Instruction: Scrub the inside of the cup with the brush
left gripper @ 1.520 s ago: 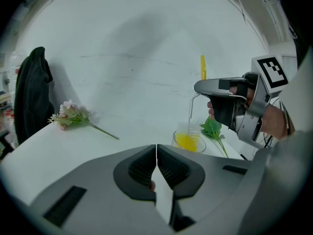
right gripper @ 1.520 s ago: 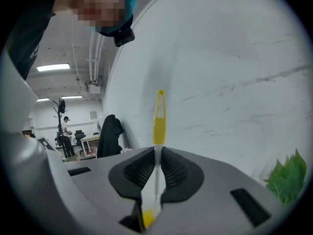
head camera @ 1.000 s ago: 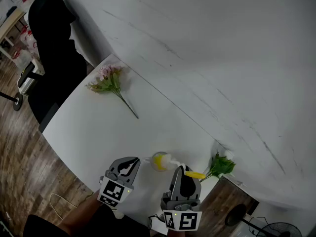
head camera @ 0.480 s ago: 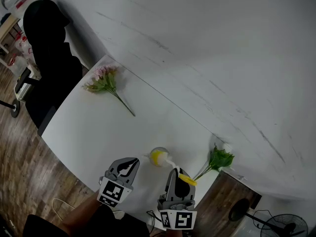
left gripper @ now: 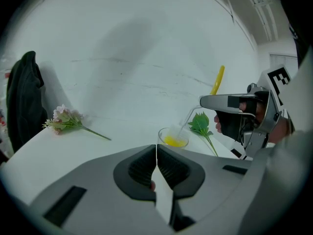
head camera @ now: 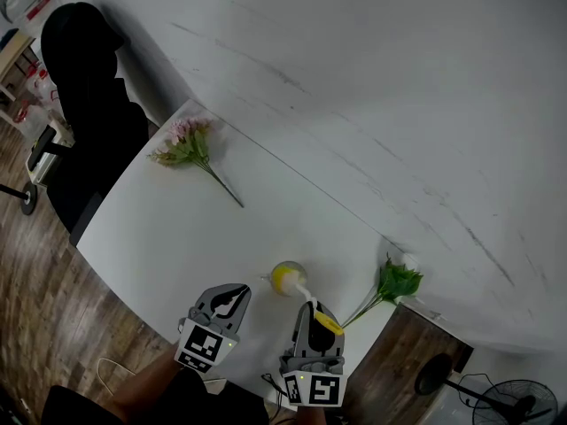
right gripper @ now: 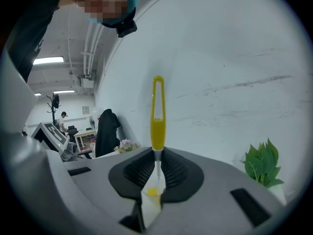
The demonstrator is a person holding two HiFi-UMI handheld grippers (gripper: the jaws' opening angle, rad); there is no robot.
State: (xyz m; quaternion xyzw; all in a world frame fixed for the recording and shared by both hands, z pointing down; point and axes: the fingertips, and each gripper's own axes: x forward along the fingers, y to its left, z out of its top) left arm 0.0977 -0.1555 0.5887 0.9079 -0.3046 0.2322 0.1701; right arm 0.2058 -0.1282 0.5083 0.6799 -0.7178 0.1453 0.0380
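A clear cup stands near the front edge of the white table, with the brush's yellow head inside it. My right gripper is just in front of the cup, shut on the thin shaft of the brush, and the yellow handle sticks up behind the jaws. In the left gripper view the cup and the right gripper sit ahead to the right. My left gripper hovers to the left of the cup, shut with nothing in it.
A pink flower sprig lies at the table's far left. A green leafy sprig lies at the right end, close to the cup. A black jacket on a chair stands beyond the left end. The white wall runs along the back.
My right gripper has edged left and the brush handle has swung more upright while the head stays in the cup. The left gripper has hardly moved.
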